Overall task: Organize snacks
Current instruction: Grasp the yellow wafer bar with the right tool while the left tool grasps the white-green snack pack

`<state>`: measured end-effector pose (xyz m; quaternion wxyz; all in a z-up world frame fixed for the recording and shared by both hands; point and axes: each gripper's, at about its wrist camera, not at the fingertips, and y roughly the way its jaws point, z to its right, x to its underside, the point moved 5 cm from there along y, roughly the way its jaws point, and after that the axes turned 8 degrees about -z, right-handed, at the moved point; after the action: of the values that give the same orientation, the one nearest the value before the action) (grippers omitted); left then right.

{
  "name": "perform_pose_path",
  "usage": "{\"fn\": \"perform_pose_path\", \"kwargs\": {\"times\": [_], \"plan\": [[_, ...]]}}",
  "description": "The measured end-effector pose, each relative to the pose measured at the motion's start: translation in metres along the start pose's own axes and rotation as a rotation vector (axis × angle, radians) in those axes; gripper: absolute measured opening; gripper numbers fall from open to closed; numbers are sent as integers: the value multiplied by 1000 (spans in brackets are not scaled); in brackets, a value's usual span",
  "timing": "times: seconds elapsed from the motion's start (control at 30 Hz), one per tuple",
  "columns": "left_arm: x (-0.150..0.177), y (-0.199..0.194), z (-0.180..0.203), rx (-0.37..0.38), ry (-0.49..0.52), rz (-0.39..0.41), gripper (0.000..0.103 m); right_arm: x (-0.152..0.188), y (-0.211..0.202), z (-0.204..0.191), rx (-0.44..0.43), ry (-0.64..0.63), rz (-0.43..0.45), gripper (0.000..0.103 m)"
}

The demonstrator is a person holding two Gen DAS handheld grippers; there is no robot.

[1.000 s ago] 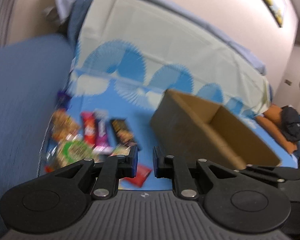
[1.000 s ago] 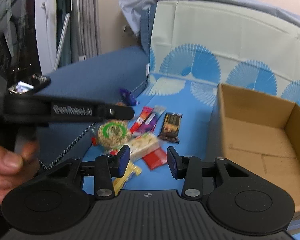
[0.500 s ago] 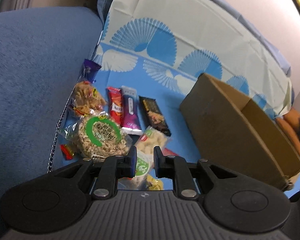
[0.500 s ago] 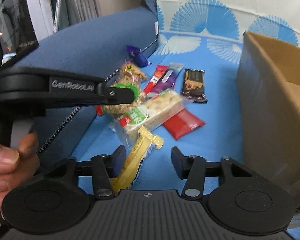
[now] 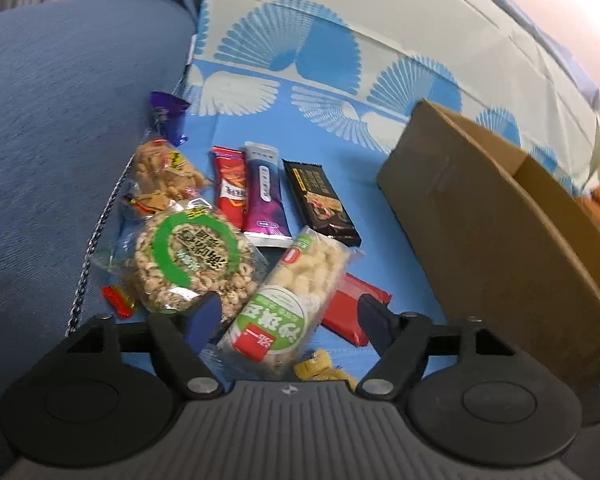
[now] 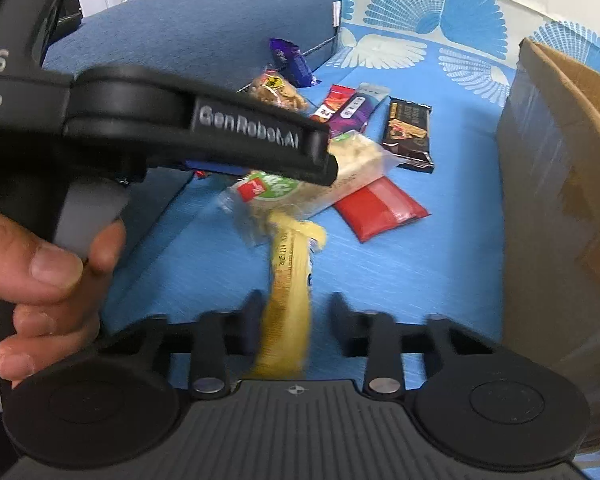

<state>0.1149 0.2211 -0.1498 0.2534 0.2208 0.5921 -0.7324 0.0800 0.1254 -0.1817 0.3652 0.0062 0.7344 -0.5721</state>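
Note:
Snacks lie in a heap on the blue patterned cloth. My left gripper [image 5: 287,314] hovers low over them, jaws opening wide. A clear puffed-rice pack [image 5: 296,296] with a green and red label lies between its fingers, and the pads do not press on it. My right gripper [image 6: 297,316] straddles a long yellow packet [image 6: 290,288]. Its jaws are closing, with a gap still showing at the right finger. A round cereal pack [image 5: 192,256] with a green ring lies by the left fingertip. The open cardboard box [image 5: 500,240] stands to the right.
Beyond the heap lie a red bar [image 5: 232,188], a purple bar [image 5: 266,196], a dark chocolate bar [image 5: 320,204], a peanut bag [image 5: 164,176] and a purple candy [image 5: 168,114]. A flat red packet [image 6: 380,208] lies near the box [image 6: 560,160]. A blue sofa arm [image 5: 60,120] borders the left. A hand [image 6: 40,272] holds the left gripper's handle.
The left gripper dropped closer to the snacks and its jaws went from shut to wide open. The right gripper sank over the yellow packet, and its jaws widened, then narrowed around it.

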Motion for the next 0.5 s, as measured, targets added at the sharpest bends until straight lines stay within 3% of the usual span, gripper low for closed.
{"fn": "perform_pose_path", "kwargs": {"times": [0.13,0.23,0.27,0.37,0.43,0.47,0.5], "plan": [[1,3,4,-25,27,6,78,1,-8,10,32,24,14,18],[1,1,5,14,31,9,58,3,-15,13,68,8,26,18],[2,0,6,37,30,11,46,3,-16,15,81,6,24,18],[2,-3,8,47,37,19,45,9,-17,19,108,12,8,18],[2,1,7,21,31,-2,52,14,-18,21,106,18,-3,18],[3,4,6,12,26,-21,63,16,-19,21,103,21,-6,18],[3,8,5,8,23,-40,67,18,-20,22,97,23,-6,18]]}}
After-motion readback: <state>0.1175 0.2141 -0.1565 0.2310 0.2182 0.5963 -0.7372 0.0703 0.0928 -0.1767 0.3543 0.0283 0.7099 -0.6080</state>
